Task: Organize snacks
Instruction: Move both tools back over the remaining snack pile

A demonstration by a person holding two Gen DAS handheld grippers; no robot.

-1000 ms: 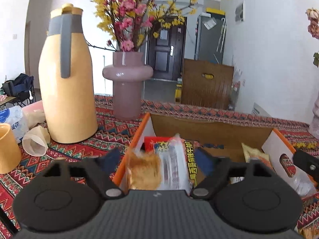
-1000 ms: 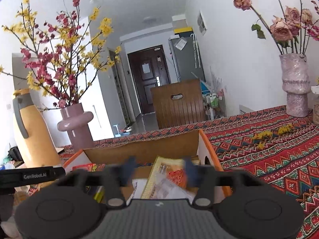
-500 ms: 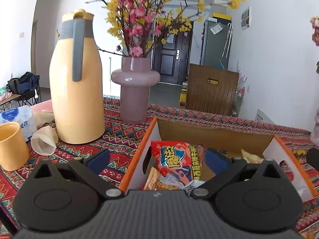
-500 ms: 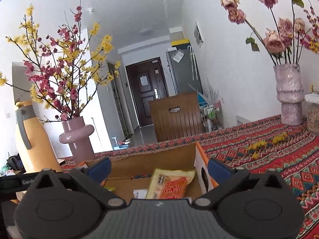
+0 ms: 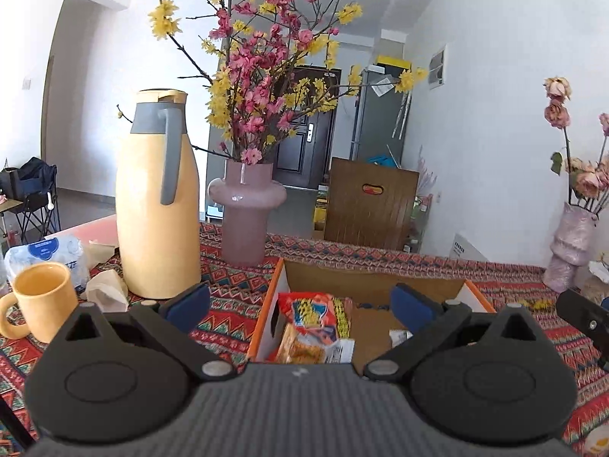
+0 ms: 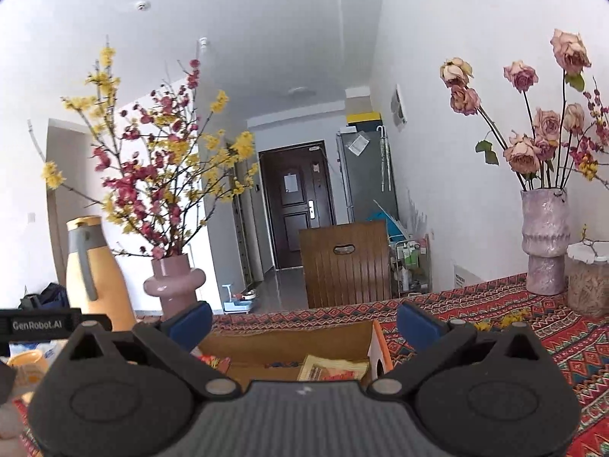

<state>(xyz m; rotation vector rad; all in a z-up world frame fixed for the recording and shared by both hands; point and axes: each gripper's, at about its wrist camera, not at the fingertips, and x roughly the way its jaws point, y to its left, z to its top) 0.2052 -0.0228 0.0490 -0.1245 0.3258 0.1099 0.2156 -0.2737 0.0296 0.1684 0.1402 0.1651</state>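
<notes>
Both grippers hang over the near edge of an open cardboard box (image 5: 365, 285) that sits on a patterned red tablecloth (image 5: 236, 289). On the left gripper (image 5: 300, 301) the blue pads are spread wide with nothing between them; below it, at the left end of the box, a red snack packet (image 5: 308, 314) lies over an orange-brown packet (image 5: 300, 348). On the right gripper (image 6: 304, 321) the jaws likewise stand fully apart and empty, and a yellow-and-red snack packet (image 6: 331, 369) lies flat in the right end of the box, close to its white end wall. Left of the box stand a pink vase (image 5: 245, 211) of pink and yellow blossoms, a tall yellow jug (image 5: 158, 205) with a grey handle, and a yellow mug (image 5: 42, 306). A mauve vase (image 6: 544, 242) of dried roses stands well off to the right.
</notes>
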